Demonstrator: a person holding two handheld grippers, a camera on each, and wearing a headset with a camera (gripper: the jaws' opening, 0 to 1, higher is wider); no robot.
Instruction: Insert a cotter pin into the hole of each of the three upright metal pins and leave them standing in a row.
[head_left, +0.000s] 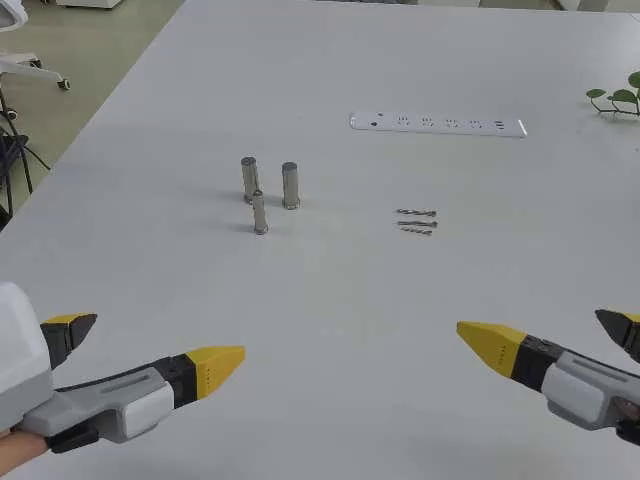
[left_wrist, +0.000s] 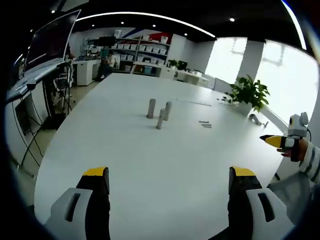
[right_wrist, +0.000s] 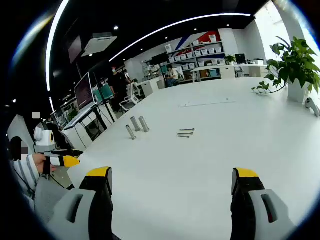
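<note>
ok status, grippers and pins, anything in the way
Left yellow-tipped gripper and right yellow-tipped gripper open, empty. Three upright grey metal pins clustered; three small metal cotter pins lying loose nearby. White power strip behind, not in the way.

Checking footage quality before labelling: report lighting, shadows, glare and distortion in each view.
Head view: even soft light, sharp focus, the metal pins cast only faint shadows on the table. Left gripper view: fisheye bows the table edge, and the windows are blown out white. Right gripper view: same bowing, brightest near the plant, and the cotter pins look tiny.
</note>
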